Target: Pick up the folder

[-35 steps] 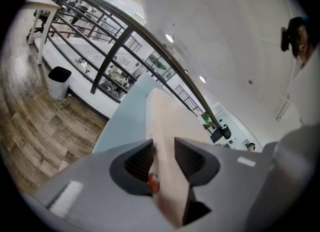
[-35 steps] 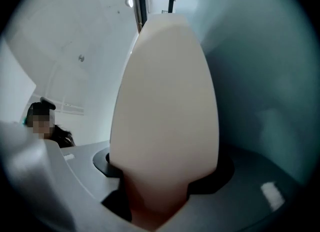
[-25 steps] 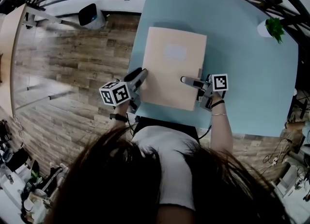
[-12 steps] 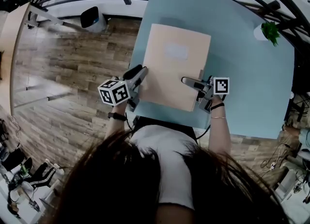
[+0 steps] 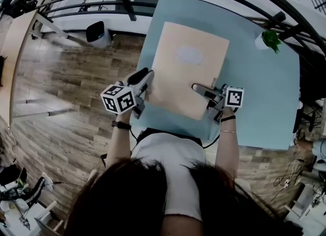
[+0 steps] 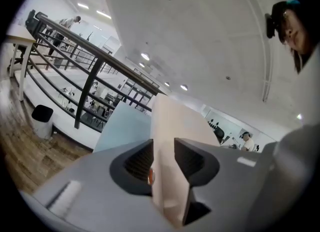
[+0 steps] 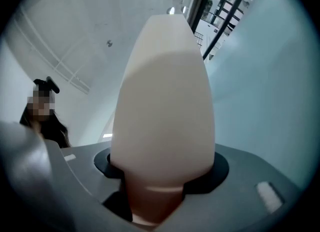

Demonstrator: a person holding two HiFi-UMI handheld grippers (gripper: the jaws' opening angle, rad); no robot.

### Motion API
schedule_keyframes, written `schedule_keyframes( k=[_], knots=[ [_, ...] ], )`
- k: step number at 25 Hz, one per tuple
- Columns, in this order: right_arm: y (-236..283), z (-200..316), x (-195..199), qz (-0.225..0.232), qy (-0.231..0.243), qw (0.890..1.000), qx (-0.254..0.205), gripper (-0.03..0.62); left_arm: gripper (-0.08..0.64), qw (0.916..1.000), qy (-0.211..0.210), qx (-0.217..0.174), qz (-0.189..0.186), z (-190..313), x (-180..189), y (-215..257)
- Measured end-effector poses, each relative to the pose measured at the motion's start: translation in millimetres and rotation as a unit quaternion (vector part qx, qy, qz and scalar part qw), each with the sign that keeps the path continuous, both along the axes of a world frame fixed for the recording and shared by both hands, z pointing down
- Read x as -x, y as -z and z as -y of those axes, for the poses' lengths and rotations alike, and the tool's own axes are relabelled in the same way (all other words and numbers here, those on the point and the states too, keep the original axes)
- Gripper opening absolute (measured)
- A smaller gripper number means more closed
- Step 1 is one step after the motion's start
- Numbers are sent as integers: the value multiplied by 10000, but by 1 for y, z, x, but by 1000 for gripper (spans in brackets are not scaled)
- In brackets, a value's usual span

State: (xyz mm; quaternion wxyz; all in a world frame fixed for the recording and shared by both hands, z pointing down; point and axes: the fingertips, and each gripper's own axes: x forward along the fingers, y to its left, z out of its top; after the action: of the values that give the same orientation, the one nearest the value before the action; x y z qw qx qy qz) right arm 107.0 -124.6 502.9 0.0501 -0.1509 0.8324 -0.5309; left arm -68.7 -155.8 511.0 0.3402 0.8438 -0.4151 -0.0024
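Well, my left tongs [image 5: 144, 77] and right tongs [image 5: 197, 87] are each clamped on the folder [image 5: 188, 61], near its lower corners at frame centre, over the worktop [image 5: 254, 77]. The grasp looks done; lifting it fully clear seems to remain.

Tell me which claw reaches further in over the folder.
The right claw: its jaw lies well in over the folder, while the left claw only bites the left edge.

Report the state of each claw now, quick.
Left claw: closed on the left edge of the pale peach cardboard folder.
Right claw: closed on the same folder's right edge.
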Motion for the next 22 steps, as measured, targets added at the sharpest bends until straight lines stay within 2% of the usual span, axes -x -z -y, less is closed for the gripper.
schedule_keyframes(
  k=[7, 12, 16, 22],
  knots=[
    [46, 0, -28, -628, -564, 9932, -798, 293, 184, 9974, 26, -701, 147, 1, -10, 56],
    [74, -2, -45, -1303, -1138, 9741, -1456, 293, 179, 9915, 114, -1225, 425, 2, -14, 92],
    [88, -6, -59, -2086, -1521, 9449, -2013, 291, 171, 9840, 102, -1605, 763, -1, -23, 112],
    [106, -11, -79, -3155, -1999, 8862, -2742, 288, 149, 9709, 17, -2031, 1267, -5, -44, 128]
  ],
)
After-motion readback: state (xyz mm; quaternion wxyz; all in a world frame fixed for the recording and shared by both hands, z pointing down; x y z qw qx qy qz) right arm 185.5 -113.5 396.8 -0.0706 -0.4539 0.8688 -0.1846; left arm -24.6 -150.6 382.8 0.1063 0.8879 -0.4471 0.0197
